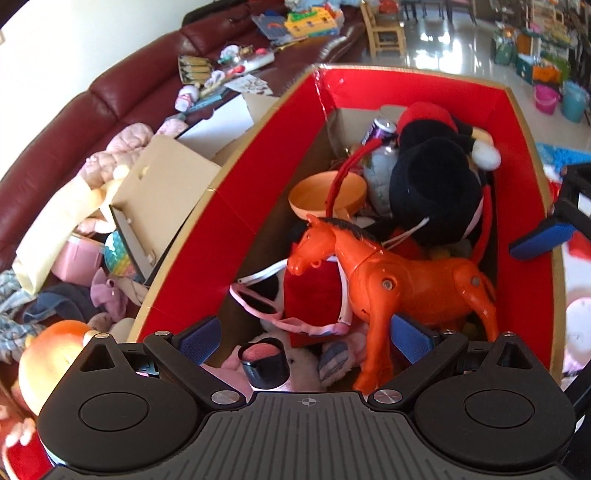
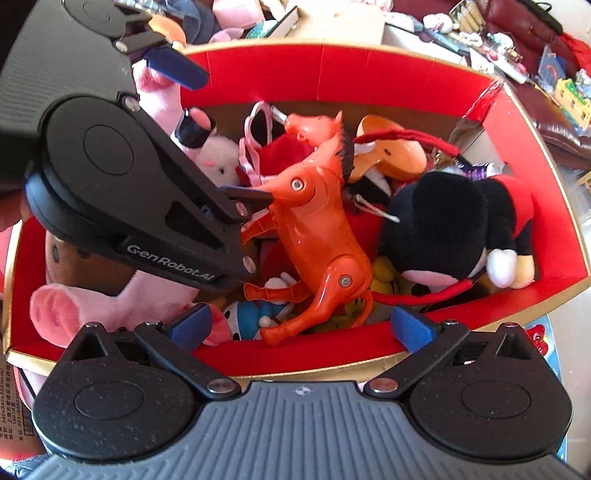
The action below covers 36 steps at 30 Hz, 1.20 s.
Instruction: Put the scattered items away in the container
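Note:
The container is a red box with a gold rim (image 1: 236, 192) (image 2: 332, 66), full of toys. On top of the pile lies an orange plastic horse (image 1: 406, 280) (image 2: 314, 221), beside a black mouse plush (image 1: 436, 192) (image 2: 443, 221), a pink pig plush (image 2: 85, 306) and pink glasses (image 1: 258, 310). My left gripper (image 1: 306, 338) (image 2: 218, 133) hangs open over the box, and one finger's tip touches the horse's chest. At the box's near wall my right gripper (image 2: 303, 326) is open and holds nothing; one of its blue fingers (image 1: 535, 240) shows at the box's right rim.
A dark red sofa (image 1: 110, 92) carries scattered toys and papers. Cardboard boxes (image 1: 166, 192), plush toys and clothes lie left of the container. An orange bowl (image 1: 325, 192) and a can (image 1: 380, 129) sit in the box. A wooden chair (image 1: 384, 33) and buckets (image 1: 546, 98) stand on the floor.

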Each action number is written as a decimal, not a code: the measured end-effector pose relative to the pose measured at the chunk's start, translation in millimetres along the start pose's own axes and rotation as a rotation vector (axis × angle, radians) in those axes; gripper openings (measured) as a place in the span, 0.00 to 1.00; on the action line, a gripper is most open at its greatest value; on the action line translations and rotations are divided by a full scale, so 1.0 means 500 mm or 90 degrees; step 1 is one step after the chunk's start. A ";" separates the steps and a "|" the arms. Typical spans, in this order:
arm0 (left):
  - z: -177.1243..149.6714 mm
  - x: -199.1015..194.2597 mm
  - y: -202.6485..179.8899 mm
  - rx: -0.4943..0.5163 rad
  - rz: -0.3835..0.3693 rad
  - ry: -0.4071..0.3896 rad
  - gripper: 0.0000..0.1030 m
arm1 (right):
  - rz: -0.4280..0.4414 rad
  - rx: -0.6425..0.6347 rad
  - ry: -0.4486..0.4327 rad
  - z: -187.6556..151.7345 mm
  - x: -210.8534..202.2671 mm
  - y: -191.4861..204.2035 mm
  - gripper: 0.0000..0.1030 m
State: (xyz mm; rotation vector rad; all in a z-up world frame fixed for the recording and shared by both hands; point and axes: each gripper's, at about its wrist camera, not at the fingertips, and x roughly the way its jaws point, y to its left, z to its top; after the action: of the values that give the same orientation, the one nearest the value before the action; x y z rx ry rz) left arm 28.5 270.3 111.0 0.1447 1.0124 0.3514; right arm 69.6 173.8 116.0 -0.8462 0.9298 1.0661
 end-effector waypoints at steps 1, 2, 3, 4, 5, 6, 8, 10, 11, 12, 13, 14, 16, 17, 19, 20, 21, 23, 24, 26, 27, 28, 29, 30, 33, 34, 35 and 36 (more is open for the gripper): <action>-0.001 0.003 -0.003 0.008 0.004 0.004 0.99 | 0.001 -0.004 0.002 0.000 0.002 0.001 1.00; -0.003 0.004 -0.005 0.013 0.006 0.008 0.99 | 0.002 -0.007 0.003 0.000 0.003 0.002 1.00; -0.006 0.004 -0.005 0.013 0.006 0.010 0.99 | 0.004 -0.010 0.003 0.000 0.004 0.003 1.00; -0.007 0.003 -0.004 0.013 0.004 0.011 0.99 | 0.006 -0.013 0.001 -0.001 0.003 0.005 1.00; -0.009 0.001 -0.003 0.012 0.004 0.011 0.99 | 0.007 -0.018 -0.001 -0.001 0.003 0.005 1.00; -0.012 -0.001 -0.002 0.011 0.005 0.011 0.99 | 0.008 -0.021 -0.002 -0.001 0.002 0.007 1.00; -0.016 -0.005 0.000 0.009 0.007 0.013 0.99 | 0.008 -0.026 -0.004 0.000 0.000 0.011 1.00; -0.020 -0.015 0.003 0.004 0.014 0.014 0.98 | 0.008 -0.028 -0.009 0.000 -0.005 0.012 1.00; -0.023 -0.023 0.005 0.003 0.017 0.011 0.97 | 0.009 -0.029 -0.012 0.000 -0.010 0.013 1.00; -0.025 -0.033 0.007 0.004 0.018 0.005 0.97 | 0.011 -0.031 -0.015 -0.001 -0.015 0.014 1.00; -0.027 -0.043 0.009 0.006 0.017 -0.001 0.97 | 0.012 -0.034 -0.017 -0.002 -0.021 0.015 1.00; -0.029 -0.052 0.010 0.009 0.017 -0.006 0.97 | 0.012 -0.037 -0.020 -0.002 -0.027 0.015 1.00; -0.030 -0.063 0.010 0.012 0.018 -0.012 0.97 | 0.009 -0.041 -0.025 -0.001 -0.034 0.015 1.00; -0.030 -0.067 0.008 0.015 0.018 -0.013 0.97 | 0.007 -0.040 -0.025 -0.001 -0.037 0.015 1.00; -0.031 -0.073 0.005 0.020 0.017 -0.014 0.97 | 0.004 -0.037 -0.026 0.000 -0.039 0.014 1.00; -0.033 -0.078 0.004 0.022 0.013 -0.015 0.97 | 0.004 -0.036 -0.027 -0.001 -0.040 0.014 1.00; -0.035 -0.082 0.002 0.027 0.010 -0.017 0.97 | 0.004 -0.037 -0.026 -0.003 -0.042 0.014 1.00; -0.043 -0.092 -0.005 0.042 0.013 -0.020 0.96 | 0.003 -0.039 -0.027 -0.006 -0.049 0.016 1.00; -0.047 -0.098 -0.007 0.049 0.014 -0.023 0.96 | 0.002 -0.041 -0.028 -0.008 -0.052 0.017 1.00; -0.058 -0.113 -0.012 0.060 0.011 -0.031 0.96 | 0.004 -0.044 -0.032 -0.011 -0.060 0.019 1.00; -0.062 -0.120 -0.013 0.064 0.010 -0.035 0.96 | 0.004 -0.047 -0.033 -0.012 -0.063 0.020 1.00; -0.066 -0.127 -0.014 0.068 0.008 -0.039 0.96 | 0.004 -0.050 -0.035 -0.013 -0.067 0.021 1.00; -0.072 -0.133 -0.015 0.072 0.008 -0.044 0.95 | 0.003 -0.052 -0.036 -0.012 -0.067 0.022 1.00; -0.076 -0.136 -0.016 0.074 0.011 -0.045 0.94 | 0.004 -0.056 -0.035 -0.012 -0.067 0.024 1.00; -0.088 -0.145 -0.013 0.075 0.006 -0.043 0.93 | 0.001 -0.073 -0.030 -0.012 -0.063 0.033 1.00; -0.094 -0.150 -0.011 0.074 0.004 -0.045 0.93 | -0.001 -0.078 -0.029 -0.014 -0.063 0.035 1.00; -0.101 -0.158 -0.010 0.077 0.001 -0.049 0.93 | -0.002 -0.081 -0.029 -0.015 -0.063 0.036 1.00; -0.108 -0.166 -0.009 0.081 0.001 -0.053 0.93 | -0.001 -0.082 -0.030 -0.016 -0.065 0.036 1.00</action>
State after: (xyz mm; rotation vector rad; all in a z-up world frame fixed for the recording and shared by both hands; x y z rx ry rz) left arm -56.2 234.4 147.9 0.2728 0.9518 0.2804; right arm 43.9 160.5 140.7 -0.9235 0.8272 1.1486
